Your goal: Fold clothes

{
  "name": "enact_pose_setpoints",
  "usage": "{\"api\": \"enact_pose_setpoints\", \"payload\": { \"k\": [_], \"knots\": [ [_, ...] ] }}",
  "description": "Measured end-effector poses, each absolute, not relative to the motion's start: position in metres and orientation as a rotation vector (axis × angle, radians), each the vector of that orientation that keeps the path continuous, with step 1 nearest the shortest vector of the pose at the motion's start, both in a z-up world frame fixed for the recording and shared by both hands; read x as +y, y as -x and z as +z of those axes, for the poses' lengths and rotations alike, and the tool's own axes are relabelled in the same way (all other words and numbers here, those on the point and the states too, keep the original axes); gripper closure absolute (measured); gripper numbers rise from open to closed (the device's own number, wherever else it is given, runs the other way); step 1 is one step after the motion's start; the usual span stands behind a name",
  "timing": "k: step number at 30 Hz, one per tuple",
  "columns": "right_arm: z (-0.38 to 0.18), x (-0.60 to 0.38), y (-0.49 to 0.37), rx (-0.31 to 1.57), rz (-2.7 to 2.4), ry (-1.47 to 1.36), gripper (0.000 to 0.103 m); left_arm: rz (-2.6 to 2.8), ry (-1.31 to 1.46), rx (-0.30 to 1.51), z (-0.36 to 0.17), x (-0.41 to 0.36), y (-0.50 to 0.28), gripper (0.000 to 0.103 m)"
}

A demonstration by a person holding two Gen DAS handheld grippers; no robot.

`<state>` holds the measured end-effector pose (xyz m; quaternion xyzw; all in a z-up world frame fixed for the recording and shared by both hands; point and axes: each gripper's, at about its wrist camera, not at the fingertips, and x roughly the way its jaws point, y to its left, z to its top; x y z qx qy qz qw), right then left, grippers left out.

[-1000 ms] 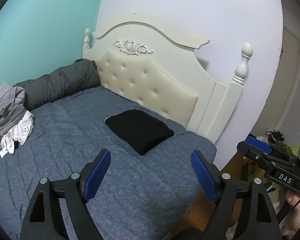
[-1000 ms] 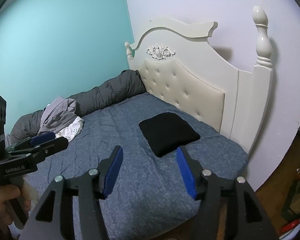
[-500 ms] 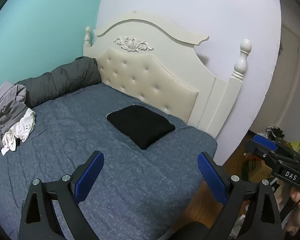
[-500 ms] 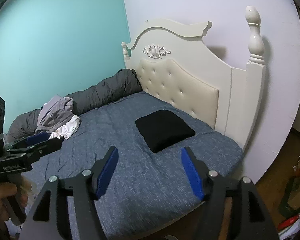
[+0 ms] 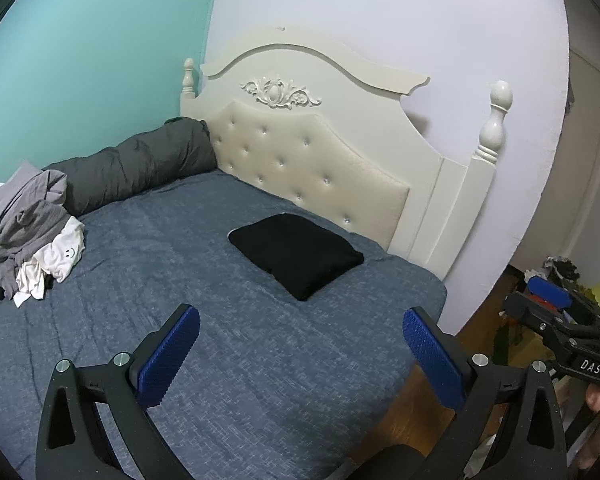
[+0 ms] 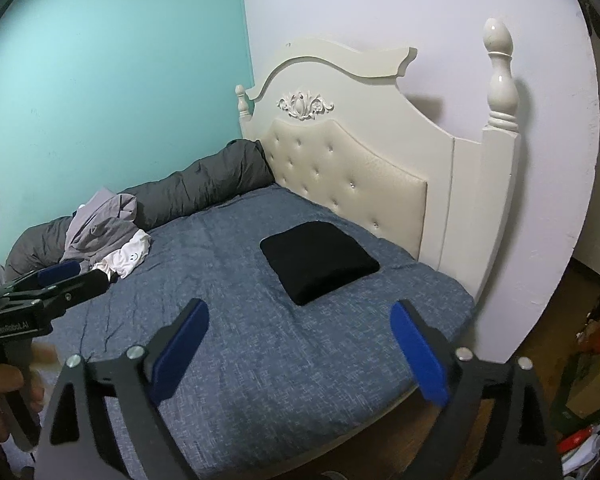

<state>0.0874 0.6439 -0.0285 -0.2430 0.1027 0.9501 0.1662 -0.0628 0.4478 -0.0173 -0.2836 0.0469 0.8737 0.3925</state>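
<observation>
A folded black garment [image 5: 296, 256] [image 6: 320, 264] lies on the blue-grey bed cover [image 5: 180, 264] [image 6: 260, 344], close to the headboard. A loose pile of grey and white clothes [image 5: 28, 232] [image 6: 108, 240] sits at the bed's left side. My left gripper [image 5: 300, 314] hangs above the near part of the bed, wide open and empty. My right gripper [image 6: 299, 306] hovers over the bed's near right corner; its jaws are opening with nothing between them. Both are well short of the black garment. Each gripper shows at the edge of the other's view, held by a hand.
A cream tufted headboard [image 5: 312, 160] [image 6: 352, 184] with posts backs the bed. A rolled dark grey duvet [image 5: 140, 164] [image 6: 212, 184] lies along the teal wall. To the right of the bed are wooden floor and clutter [image 6: 592, 364] [image 5: 560, 268].
Both grippers' jaws have spread wider, the right one most in the last half second. The hands have hardly moved.
</observation>
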Motion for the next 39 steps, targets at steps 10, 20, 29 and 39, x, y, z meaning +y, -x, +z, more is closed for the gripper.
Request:
{"api": "enact_pose_setpoints", "payload": {
  "k": [10,20,29,39],
  "knots": [
    [-0.026,0.641,-0.089,0.283,2.718,0.676,0.008,2.227,0.694,0.107,-0.016,0.446,0.056,0.0],
    [-0.025,0.64,-0.09,0.292,2.724,0.664,0.008,2.211,0.678,0.11,-0.012,0.445,0.052,0.0],
    [-0.026,0.641,-0.089,0.296,2.722,0.671,0.008,2.193,0.696,0.094,-0.011,0.445,0.051,0.0],
    [-0.027,0.642,-0.09,0.301,2.718,0.67,0.008,2.208,0.69,0.137,-0.011,0.45,0.048,0.0]
  ]
}}
